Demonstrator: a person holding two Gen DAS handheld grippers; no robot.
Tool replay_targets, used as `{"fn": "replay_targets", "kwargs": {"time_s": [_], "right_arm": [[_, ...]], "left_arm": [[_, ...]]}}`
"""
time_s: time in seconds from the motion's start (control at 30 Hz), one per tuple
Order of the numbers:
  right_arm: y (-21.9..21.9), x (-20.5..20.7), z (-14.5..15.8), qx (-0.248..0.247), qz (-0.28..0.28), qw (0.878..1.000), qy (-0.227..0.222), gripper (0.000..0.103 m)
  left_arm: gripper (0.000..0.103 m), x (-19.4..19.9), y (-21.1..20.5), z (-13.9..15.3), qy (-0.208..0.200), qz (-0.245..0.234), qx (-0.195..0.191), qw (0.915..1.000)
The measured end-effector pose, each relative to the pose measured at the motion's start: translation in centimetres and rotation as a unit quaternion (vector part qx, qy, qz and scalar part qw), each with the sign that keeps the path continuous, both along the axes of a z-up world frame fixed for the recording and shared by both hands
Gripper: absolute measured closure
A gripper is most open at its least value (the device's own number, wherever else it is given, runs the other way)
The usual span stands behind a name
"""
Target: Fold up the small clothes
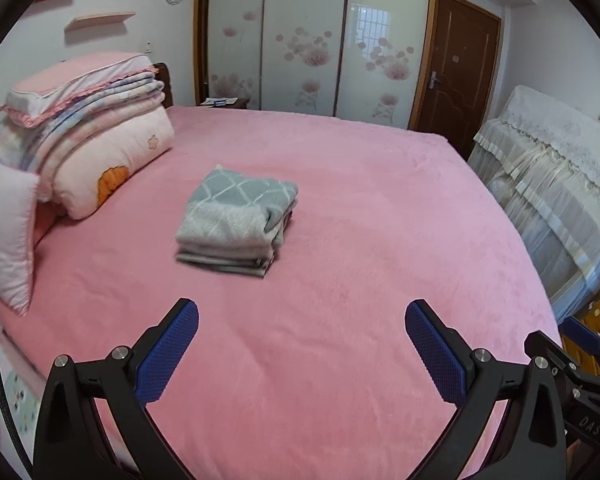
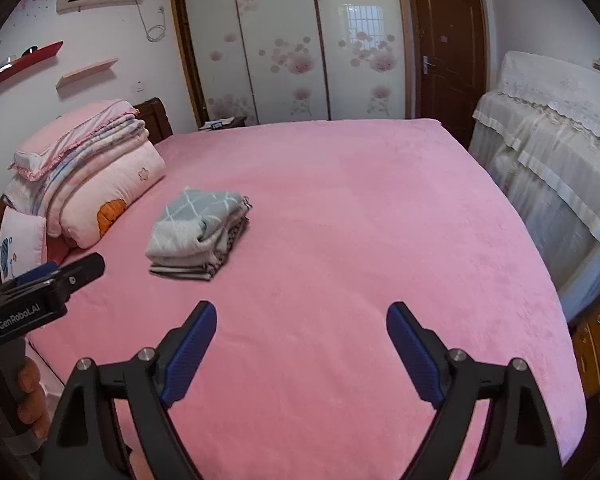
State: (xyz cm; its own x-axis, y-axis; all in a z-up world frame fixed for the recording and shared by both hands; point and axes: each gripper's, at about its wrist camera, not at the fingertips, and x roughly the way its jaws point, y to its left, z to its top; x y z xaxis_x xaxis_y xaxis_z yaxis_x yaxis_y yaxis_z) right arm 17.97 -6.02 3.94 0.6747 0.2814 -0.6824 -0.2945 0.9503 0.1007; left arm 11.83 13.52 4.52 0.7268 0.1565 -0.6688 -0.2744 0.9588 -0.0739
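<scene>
A small stack of folded clothes (image 1: 236,222), grey with a pale lattice pattern on top, lies on the pink bed (image 1: 340,208). It also shows in the right wrist view (image 2: 198,236). My left gripper (image 1: 302,320) is open and empty, held above the bed short of the stack. My right gripper (image 2: 302,318) is open and empty, further right and nearer the bed's front edge. The left gripper's body (image 2: 40,292) shows at the left of the right wrist view.
Folded quilts and pillows (image 1: 80,132) are piled at the head of the bed on the left. A lace-covered piece of furniture (image 1: 548,184) stands along the bed's right side. A wardrobe (image 1: 308,36) and a brown door (image 1: 456,68) are behind the bed.
</scene>
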Motion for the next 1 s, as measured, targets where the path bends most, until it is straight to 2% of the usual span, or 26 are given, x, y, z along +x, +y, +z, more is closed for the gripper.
{"fn": "replay_targets", "kwargs": {"time_s": [0.17,0.3,0.43,0.67,0.87,1.0], "right_arm": [[-2.1,-4.7,-1.0,-0.010,-0.032,0.999,-0.006,0.015],[-3.7,-7.2,-1.6,0.006,-0.070,0.998,-0.001,0.015],[-4.6,-9.0,-1.8,0.019,-0.088,0.996,0.007,0.015],[-3.4,-10.7,-2.2,-0.014,-0.080,0.997,-0.001,0.015],[-2.9,-11.0,-2.3,-0.022,-0.079,0.997,-0.002,0.015],[-2.8,-11.5,-2.5,-0.031,-0.083,0.996,-0.006,0.015]], "left_arm": [[0.000,-3.9,-2.4,-1.3,0.002,-0.004,-0.026,0.9997],[0.000,-6.3,-4.4,-2.2,-0.004,-0.010,-0.002,0.9999],[0.000,-8.6,-5.8,-2.5,-0.011,-0.025,0.001,0.9996],[0.000,-10.8,-6.7,-2.1,-0.018,-0.035,0.004,0.9992],[0.000,-10.8,-6.5,-2.4,-0.006,-0.032,-0.002,0.9995],[0.000,-10.8,-6.9,-2.5,0.003,-0.029,0.013,0.9995]]}}
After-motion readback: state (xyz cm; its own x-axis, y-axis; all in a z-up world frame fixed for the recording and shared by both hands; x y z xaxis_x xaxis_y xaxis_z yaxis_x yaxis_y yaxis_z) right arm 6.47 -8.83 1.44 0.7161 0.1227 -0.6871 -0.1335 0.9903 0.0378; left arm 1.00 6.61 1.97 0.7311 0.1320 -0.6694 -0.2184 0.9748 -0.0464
